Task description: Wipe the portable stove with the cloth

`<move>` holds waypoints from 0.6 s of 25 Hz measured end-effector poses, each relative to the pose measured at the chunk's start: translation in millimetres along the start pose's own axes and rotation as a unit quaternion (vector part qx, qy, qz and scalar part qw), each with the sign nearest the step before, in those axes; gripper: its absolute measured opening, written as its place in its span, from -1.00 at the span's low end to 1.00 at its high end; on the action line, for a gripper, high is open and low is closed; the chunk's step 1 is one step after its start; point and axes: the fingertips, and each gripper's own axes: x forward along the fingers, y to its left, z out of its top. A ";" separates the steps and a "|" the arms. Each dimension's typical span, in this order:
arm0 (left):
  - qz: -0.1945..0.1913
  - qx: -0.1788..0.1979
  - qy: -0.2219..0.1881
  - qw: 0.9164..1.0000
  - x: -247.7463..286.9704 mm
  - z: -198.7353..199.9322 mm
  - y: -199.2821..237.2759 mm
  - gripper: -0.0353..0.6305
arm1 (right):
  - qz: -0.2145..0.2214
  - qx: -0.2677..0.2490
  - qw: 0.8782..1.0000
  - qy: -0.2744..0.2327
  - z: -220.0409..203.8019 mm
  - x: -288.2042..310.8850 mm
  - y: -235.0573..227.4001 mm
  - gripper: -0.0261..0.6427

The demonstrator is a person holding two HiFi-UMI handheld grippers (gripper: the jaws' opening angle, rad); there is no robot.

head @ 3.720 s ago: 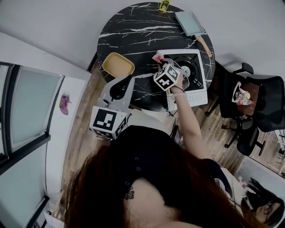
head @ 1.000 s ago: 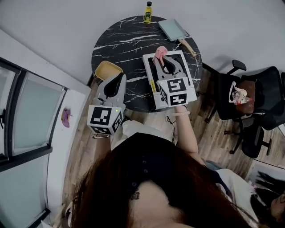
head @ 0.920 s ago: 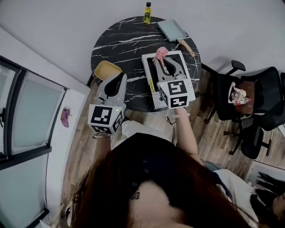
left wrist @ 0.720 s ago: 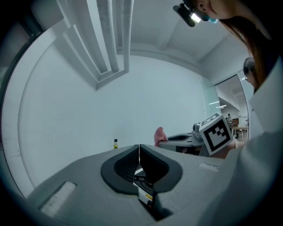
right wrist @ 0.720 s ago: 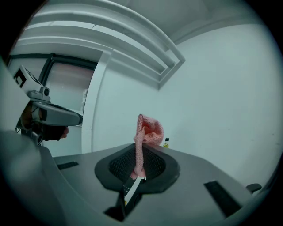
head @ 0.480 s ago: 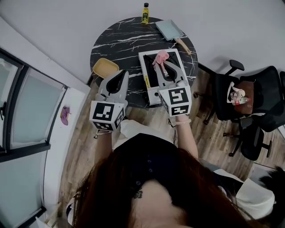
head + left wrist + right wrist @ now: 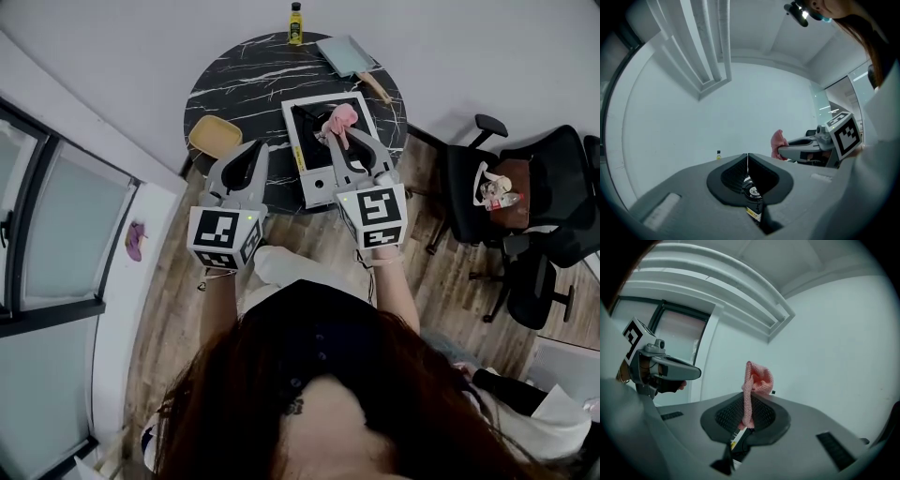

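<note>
Your right gripper (image 7: 337, 141) pinches the pink cloth (image 7: 339, 119). In the head view it sits in the upper middle of the frame, with the cloth bunched past the jaw tips. The tips and cloth lie over the portable stove (image 7: 303, 120), a white body with a black top on the round black marble table (image 7: 239, 80). The stove's long side runs from the lower part of the frame toward the upper part, roughly in line with this gripper. Whether the cloth touches the surface cannot be told from here. Your left gripper (image 7: 257, 150) is to the left of the stove, just beside its left edge, so the right one is plainly nearer the work. A yellow dish (image 7: 214, 137) lies further left.

In the left gripper view, the left gripper (image 7: 747, 161) has its jaws pressed together with nothing between them. At centre right you see the cloth (image 7: 778, 142) at the tip of the right gripper (image 7: 783, 151), against the pale wall. The stove is not in this view.

In the right gripper view, the right gripper (image 7: 745, 414) clamps the lower fold of the cloth (image 7: 757, 379), which stands up above the jaws. Only wall shows behind, so the stove probably lies below the cloth. A wipe would call for tipping the jaws down onto it.
</note>
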 end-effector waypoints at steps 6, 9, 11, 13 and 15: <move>-0.003 -0.003 0.000 1.000 -7.8 -3.9 -16.5 -0.85 | -0.003 -0.006 1.000 0.002 -4.8 -20.5 -0.5 -0.83; -0.004 -0.005 0.000 1.000 -10.2 -4.2 -22.1 -0.85 | -0.004 -0.007 1.000 0.005 -7.1 -28.3 -1.5 -0.83; -0.004 -0.006 -0.001 1.000 -11.6 -3.8 -24.6 -0.85 | -0.005 -0.004 1.000 0.007 -7.1 -32.7 -1.0 -0.83; -0.005 -0.007 -0.003 1.000 -12.6 -2.6 -27.6 -0.85 | -0.006 -0.002 1.000 0.008 -6.4 -37.9 -1.4 -0.83; -0.006 -0.007 -0.006 1.000 -12.1 -1.3 -30.4 -0.85 | -0.008 -0.004 1.000 0.010 -6.7 -41.5 -3.6 -0.83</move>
